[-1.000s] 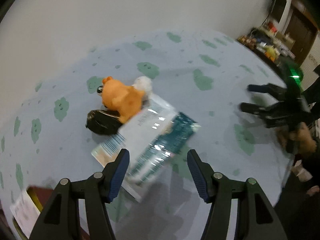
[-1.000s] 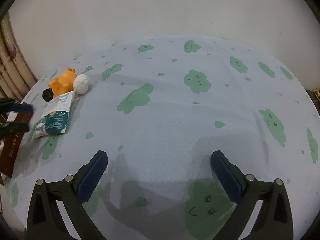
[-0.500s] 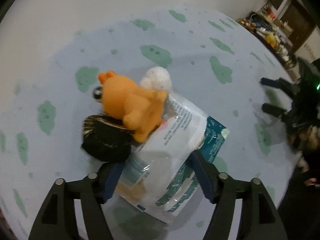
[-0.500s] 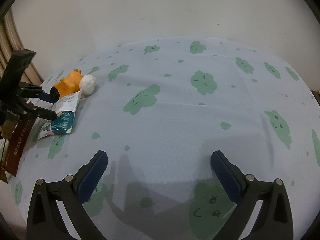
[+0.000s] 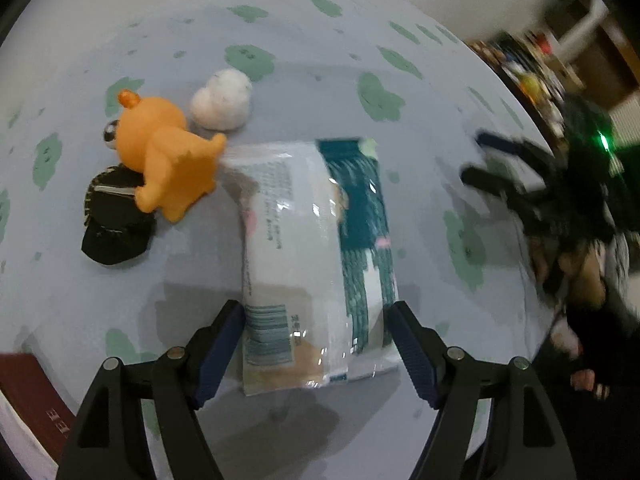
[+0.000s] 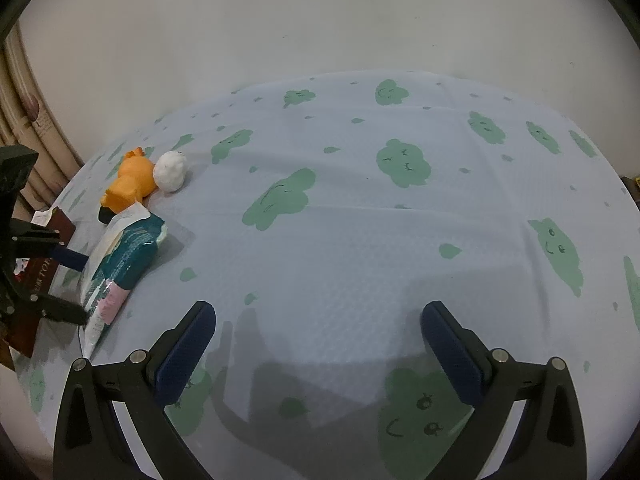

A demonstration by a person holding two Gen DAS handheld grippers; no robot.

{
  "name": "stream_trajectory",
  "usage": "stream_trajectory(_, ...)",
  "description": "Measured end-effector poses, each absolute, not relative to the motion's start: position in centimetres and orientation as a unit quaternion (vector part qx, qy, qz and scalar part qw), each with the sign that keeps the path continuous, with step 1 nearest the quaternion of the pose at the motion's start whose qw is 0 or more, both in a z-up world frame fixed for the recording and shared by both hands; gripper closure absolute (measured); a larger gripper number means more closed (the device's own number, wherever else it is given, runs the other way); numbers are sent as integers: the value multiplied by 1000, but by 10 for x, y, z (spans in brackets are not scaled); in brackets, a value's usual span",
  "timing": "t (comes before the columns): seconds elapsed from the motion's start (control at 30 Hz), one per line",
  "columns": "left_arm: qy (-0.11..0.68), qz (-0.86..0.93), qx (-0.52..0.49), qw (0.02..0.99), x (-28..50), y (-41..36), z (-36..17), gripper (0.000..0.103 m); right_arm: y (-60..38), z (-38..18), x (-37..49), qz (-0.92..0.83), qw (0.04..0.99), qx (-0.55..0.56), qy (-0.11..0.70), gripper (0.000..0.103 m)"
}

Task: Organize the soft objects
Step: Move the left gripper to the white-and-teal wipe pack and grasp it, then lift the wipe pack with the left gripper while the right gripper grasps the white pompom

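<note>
Near the left edge of the bed (image 6: pixel 360 240), which wears a pale sheet printed with green clouds, 4 soft things lie in a cluster: a plastic-wrapped tissue pack (image 5: pixel 316 252), an orange plush toy (image 5: pixel 168 160), a white pompom (image 5: pixel 222 100) and a small black pouch (image 5: pixel 114 224). The plush leans on the pouch and touches the pack's far corner; the pompom sits just beside the plush, toward the wall.

The left gripper (image 5: pixel 316 344) points steeply down over the pack's near end, and its jaws are opening. The pack's barcode end lies between the 2 fingers, which flank it; the pads seem not to press the wrap yet, though the view at the edges is too blurred to be sure. The right gripper (image 6: pixel 318 344) hovers over bare sheet near the bed's front edge, spread wide with nothing between its fingers.

The pack looks light and squashy, with a glossy film that will likely slide under the pads. It nearly fills the gap between the fingers, so a hold across its short width, fingers set well down the sides near the end or middle, should serve best. Squeezing should compress it harmlessly, but a shallow pinch on the film alone risks slipping or tearing. A dark red book (image 5: pixel 28 392) lies at the bed's left edge, near the gripper.
</note>
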State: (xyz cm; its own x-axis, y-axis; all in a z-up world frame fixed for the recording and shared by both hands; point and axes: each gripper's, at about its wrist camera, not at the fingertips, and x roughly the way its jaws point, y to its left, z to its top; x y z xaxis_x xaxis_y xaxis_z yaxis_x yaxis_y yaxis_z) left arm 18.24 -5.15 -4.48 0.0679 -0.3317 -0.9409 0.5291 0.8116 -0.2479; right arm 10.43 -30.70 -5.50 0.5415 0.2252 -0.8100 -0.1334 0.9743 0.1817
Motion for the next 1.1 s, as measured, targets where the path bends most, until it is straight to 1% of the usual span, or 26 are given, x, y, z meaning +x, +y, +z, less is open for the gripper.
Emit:
stream_trajectory(0.2,621,-274,-1,734,203,-47,-51,26,-308,-55,105,101,877,49,468,0)
stream_trajectory(0.23,619,-273,-1,737,204,-48,-53,26,-308,-55,105,101,877,49,467,0)
stream_trajectory(0.3,608,-283,29,741,202,-60,-51,25,-308,-55,105,100,877,50,467,0)
stream_trajectory(0.43,563,-327,148,744,183,-83,-51,24,-308,-56,105,99,878,51,466,0)
stream_trajectory(0.53,554,-330,176,744,176,-91,-50,27,-308,-57,106,99,876,49,470,0)
stream_trajectory(0.67,548,-315,131,764,167,-85,-47,36,-307,-58,108,96,873,44,476,0)
stream_trajectory(0.8,524,-266,49,808,141,-72,-45,40,-307,-58,108,96,873,45,476,0)
stream_trajectory(0.9,495,-226,-30,839,105,-60,-39,40,-307,-58,108,96,873,44,476,0)
stream_trajectory(1.0,466,-196,-45,862,63,-57,-31,40,-306,-58,107,94,874,41,475,0)
stream_trajectory(1.1,467,-174,-82,863,38,-41,-27,40,-305,-58,107,93,874,39,475,0)
